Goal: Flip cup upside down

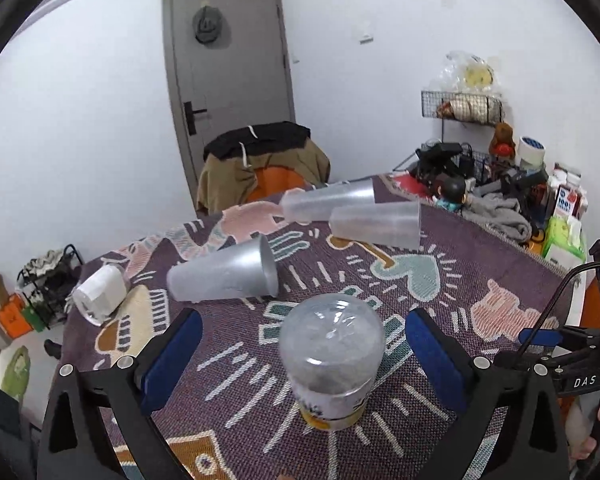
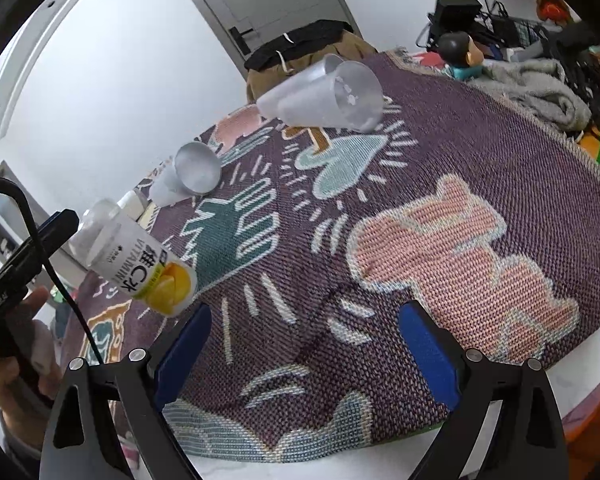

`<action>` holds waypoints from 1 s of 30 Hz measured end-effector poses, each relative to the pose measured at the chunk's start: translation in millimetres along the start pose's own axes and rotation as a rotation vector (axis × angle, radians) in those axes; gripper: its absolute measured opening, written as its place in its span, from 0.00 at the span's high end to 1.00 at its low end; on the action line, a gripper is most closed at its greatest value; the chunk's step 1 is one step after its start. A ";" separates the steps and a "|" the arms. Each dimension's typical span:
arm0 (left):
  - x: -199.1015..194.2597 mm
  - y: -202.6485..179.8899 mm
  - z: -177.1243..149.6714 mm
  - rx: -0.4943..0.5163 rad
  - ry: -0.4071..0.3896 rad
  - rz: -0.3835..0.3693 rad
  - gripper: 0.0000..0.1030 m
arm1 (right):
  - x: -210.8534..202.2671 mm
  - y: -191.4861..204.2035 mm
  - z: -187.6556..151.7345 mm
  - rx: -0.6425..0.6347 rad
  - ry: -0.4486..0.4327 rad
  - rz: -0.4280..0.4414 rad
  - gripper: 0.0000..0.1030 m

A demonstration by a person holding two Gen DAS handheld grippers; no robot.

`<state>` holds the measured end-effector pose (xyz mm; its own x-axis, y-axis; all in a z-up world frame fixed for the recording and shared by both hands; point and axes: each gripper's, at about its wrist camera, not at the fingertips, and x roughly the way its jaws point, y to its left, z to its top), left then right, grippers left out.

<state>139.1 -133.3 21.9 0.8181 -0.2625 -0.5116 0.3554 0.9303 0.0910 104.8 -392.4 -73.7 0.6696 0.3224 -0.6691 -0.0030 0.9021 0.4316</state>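
A clear cut-off plastic bottle cup with a yellow label [image 1: 332, 364] stands upside down on the patterned cloth, between the open fingers of my left gripper [image 1: 304, 352], untouched by the pads. It also shows in the right wrist view [image 2: 140, 256] at the left. My right gripper [image 2: 304, 344] is open and empty over the cloth. Three frosted plastic cups lie on their sides: one near the left [image 1: 224, 272] [image 2: 188, 176], two together further back [image 1: 376, 220] [image 1: 324, 200] [image 2: 324, 96].
A small glass with a white roll inside [image 1: 100, 292] lies at the table's left edge. Clutter, a grey cloth [image 1: 500, 212], cartons and wire baskets crowd the back right. A chair draped with clothes [image 1: 260, 160] stands behind the table.
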 end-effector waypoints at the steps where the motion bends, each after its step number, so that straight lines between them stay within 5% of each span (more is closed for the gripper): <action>1: -3.3 1.6 -0.6 -0.006 -0.007 0.003 0.01 | -1.9 2.2 0.7 -0.009 -0.006 0.000 0.07; 15: -49.3 23.8 -20.9 -0.122 -0.119 0.039 0.00 | -31.5 33.8 11.8 -0.134 -0.113 -0.039 0.07; 20: -70.0 35.2 -33.6 -0.190 -0.179 0.047 0.00 | -37.5 48.6 11.8 -0.187 -0.143 -0.042 0.00; 30: -89.7 49.9 -60.1 -0.238 -0.207 0.105 0.00 | -43.2 74.6 2.5 -0.268 -0.158 -0.039 0.00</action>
<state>56.2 -48.0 21.0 0.9278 -0.1859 -0.3234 0.1687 0.9824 -0.0808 77.5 -339.8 -11.1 0.7802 0.2564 -0.5706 -0.1568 0.9632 0.2184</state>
